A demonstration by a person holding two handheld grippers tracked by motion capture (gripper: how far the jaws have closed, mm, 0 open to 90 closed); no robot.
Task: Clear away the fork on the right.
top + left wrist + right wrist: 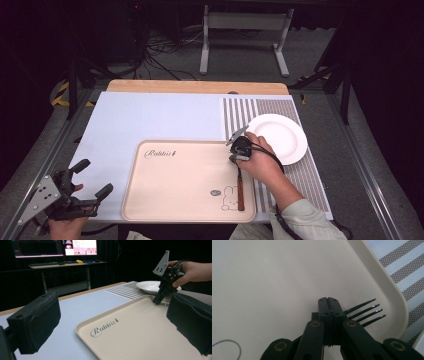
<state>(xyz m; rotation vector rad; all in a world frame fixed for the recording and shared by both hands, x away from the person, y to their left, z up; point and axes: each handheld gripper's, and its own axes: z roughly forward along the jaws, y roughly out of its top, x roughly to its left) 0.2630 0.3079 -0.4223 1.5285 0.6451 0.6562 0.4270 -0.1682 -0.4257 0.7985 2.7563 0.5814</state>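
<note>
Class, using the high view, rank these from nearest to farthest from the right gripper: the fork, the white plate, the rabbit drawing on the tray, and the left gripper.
1. Fork: directly under the right gripper, on the tray's right side.
2. White plate: just beyond, on the striped mat.
3. Rabbit drawing: near the tray's front right corner; close to the plate's rank.
4. Left gripper: far across, at the table's front left corner.

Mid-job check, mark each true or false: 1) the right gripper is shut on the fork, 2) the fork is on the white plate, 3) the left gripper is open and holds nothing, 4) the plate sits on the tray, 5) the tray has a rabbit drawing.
1) The right gripper is shut on the fork: true.
2) The fork is on the white plate: false; it lies on the tray, near its right edge.
3) The left gripper is open and holds nothing: true.
4) The plate sits on the tray: false; it rests on the striped mat beside the tray.
5) The tray has a rabbit drawing: true.
</note>
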